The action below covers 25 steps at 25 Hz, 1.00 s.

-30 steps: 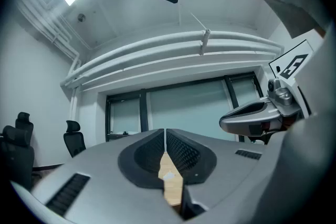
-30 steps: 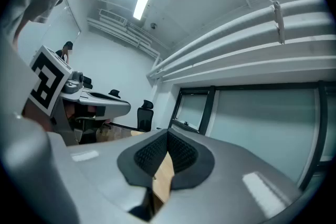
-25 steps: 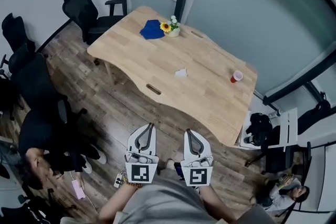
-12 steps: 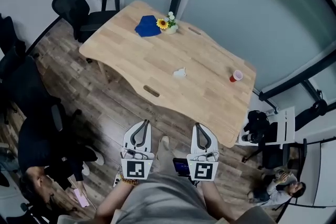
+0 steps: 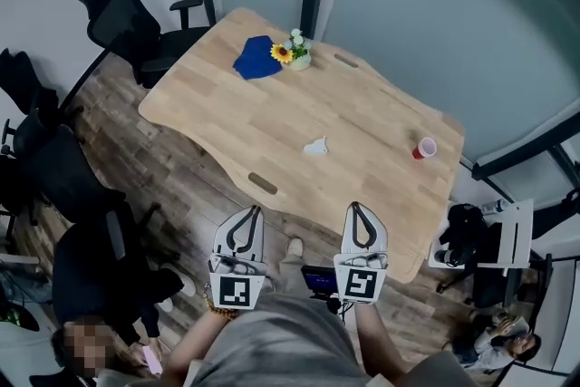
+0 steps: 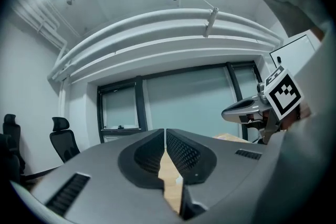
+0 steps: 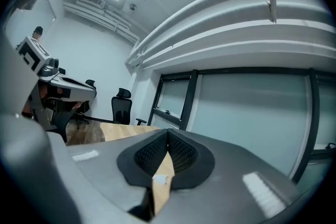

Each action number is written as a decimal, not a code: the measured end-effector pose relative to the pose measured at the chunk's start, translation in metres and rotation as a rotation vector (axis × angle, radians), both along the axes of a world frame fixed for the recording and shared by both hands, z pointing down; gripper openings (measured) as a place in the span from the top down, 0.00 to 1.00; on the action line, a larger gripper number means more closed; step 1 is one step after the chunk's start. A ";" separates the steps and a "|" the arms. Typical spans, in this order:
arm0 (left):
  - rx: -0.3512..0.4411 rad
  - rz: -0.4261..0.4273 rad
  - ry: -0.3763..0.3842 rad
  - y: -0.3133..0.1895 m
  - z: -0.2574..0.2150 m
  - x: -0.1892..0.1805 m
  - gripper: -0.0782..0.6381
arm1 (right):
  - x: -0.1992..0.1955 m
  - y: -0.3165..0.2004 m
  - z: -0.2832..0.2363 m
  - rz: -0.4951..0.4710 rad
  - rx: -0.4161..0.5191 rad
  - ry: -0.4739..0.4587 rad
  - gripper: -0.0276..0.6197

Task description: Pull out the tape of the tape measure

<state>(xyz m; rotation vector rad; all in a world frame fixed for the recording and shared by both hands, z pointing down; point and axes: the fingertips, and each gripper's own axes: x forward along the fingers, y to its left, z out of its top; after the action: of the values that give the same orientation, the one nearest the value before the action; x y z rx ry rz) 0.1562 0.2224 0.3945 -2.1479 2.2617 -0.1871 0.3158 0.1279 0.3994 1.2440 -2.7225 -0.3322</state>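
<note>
1. Approach is the step in hand, as I judge it: the person stands short of the desk, both grippers are held level and well apart from everything on it, and no tape is pulled out yet.
2. The left gripper has its jaws nearly together, with only a thin slit between them and nothing in it.
3. The right gripper has its jaws pressed together and is empty too.
4. Counted left to right, the desk carries one blue cloth, one pot of flowers just beside it, one white thing near the middle, and one red cup near the right end.
5. The white thing is most likely the tape measure, though it is too small to be sure. It lies alone on bare wood.
6. The next move calls for closing in on the desk and opening both pairs of jaws. One gripper should then pin the case while the other takes the tape's end and draws it straight out.
7. There are two grippers and one desk. Several black chairs stand at the left, their exact number hard to tell.
</note>
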 end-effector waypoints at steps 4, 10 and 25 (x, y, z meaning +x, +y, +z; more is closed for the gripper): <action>-0.033 0.000 -0.043 -0.032 0.002 0.002 0.86 | 0.004 -0.043 0.018 0.006 -0.039 0.010 0.94; -0.056 0.006 -0.083 -0.063 0.008 -0.001 0.86 | 0.011 -0.082 0.038 0.028 -0.093 0.015 0.94; -0.015 0.159 0.009 -0.183 0.005 -0.074 0.86 | -0.015 -0.162 0.031 0.242 -0.087 0.103 0.94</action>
<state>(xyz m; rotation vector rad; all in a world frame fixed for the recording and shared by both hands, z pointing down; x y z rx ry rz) 0.0819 0.0393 0.3996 -2.3275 2.0877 -0.1919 0.3008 -0.0340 0.4302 1.4680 -2.4394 -0.2398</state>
